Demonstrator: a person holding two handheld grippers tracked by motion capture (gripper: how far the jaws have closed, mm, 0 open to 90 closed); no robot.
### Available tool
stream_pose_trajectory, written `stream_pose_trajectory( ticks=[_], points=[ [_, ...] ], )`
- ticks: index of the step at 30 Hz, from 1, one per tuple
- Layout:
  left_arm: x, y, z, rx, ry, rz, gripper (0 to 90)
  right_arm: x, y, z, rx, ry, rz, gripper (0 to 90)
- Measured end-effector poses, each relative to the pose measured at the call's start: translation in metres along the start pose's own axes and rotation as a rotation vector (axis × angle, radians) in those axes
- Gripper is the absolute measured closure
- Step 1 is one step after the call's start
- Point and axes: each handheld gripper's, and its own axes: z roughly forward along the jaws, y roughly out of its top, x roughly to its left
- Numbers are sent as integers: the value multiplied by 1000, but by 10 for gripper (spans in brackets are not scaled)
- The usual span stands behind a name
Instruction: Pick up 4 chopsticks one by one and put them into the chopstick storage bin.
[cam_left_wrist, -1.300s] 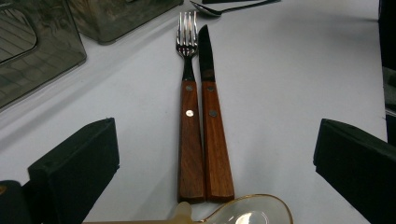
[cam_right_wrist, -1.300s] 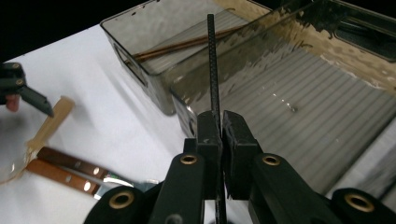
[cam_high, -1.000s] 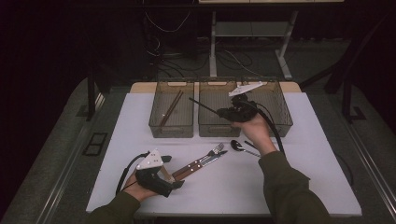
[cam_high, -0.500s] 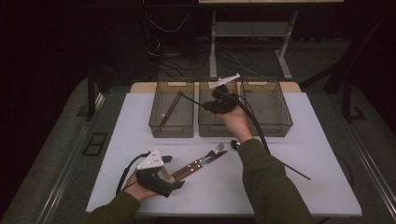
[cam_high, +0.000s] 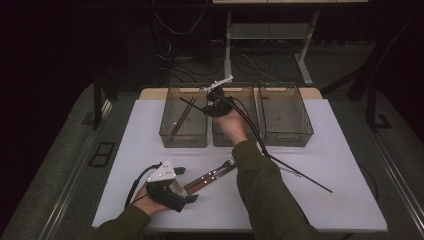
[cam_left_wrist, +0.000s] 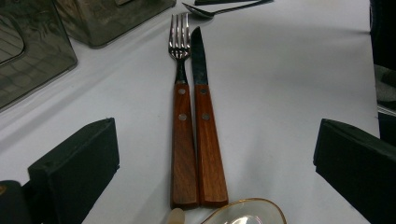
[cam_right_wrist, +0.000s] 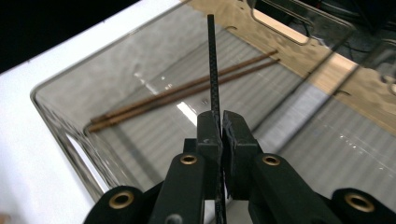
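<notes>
No lettering, brand or label reads anywhere on the gear or the cutlery. The right gripper (cam_high: 216, 102) is out over the bins at twelve o'clock on the white tabletop (cam_high: 340, 165), its fingers (cam_right_wrist: 208, 135) pressed tight together on a thin black stick (cam_right_wrist: 213, 60). That stick is straight, matte, finely woven-looking, and it pokes past the pads out over the left bin (cam_high: 183, 117); in the high view it runs dark and slanted toward ten o'clock from the gripper. Down in that bin lie two thin brown sticks (cam_right_wrist: 187, 88) side by side, touching along their length.

Count the bins: three clear plastic ones in a row, left, middle (cam_high: 245, 100) and right (cam_high: 285, 115).

The left gripper (cam_high: 170, 187) rests at seven o'clock on the tabletop, fingers (cam_left_wrist: 74, 168) spread wide with nothing between the pads. Right ahead of it lie one fork (cam_left_wrist: 181, 116) and one knife (cam_left_wrist: 205, 130), both with riveted wooden handles, pressed side by side. One spoon (cam_left_wrist: 210, 10) lies beyond them near the bins. A pale shell-like dish rim (cam_left_wrist: 247, 212) sits just at the handle ends.
</notes>
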Motion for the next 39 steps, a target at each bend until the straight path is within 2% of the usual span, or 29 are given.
stream_pose_trajectory(
  ticks=[6,11,13,15,17,20,26,31,36,39],
  points=[
    [-1,0,1,-1,1,7,0,13,11,22,28,-10,9,862],
    [-2,0,0,-6,0,4,0,23,18,37,41,-10,-4,862],
    [-1,0,0,-11,-4,0,0,27,20,42,41,-24,1,858],
    [-1,0,0,-14,-5,-2,0,29,21,45,40,-37,-4,842],
    [-1,0,0,-10,-7,0,0,29,21,46,30,-42,1,770],
    [0,0,0,-8,-7,6,0,27,21,44,21,-51,2,685],
    [0,1,1,-5,-6,12,0,18,17,30,7,-46,38,539],
    [0,1,0,-1,-6,15,0,10,9,19,-18,-16,69,459],
    [0,1,0,1,-3,9,0,8,0,4,-46,14,29,404],
    [-1,0,0,1,-2,6,0,6,-7,-6,-58,49,14,378]
  ],
)
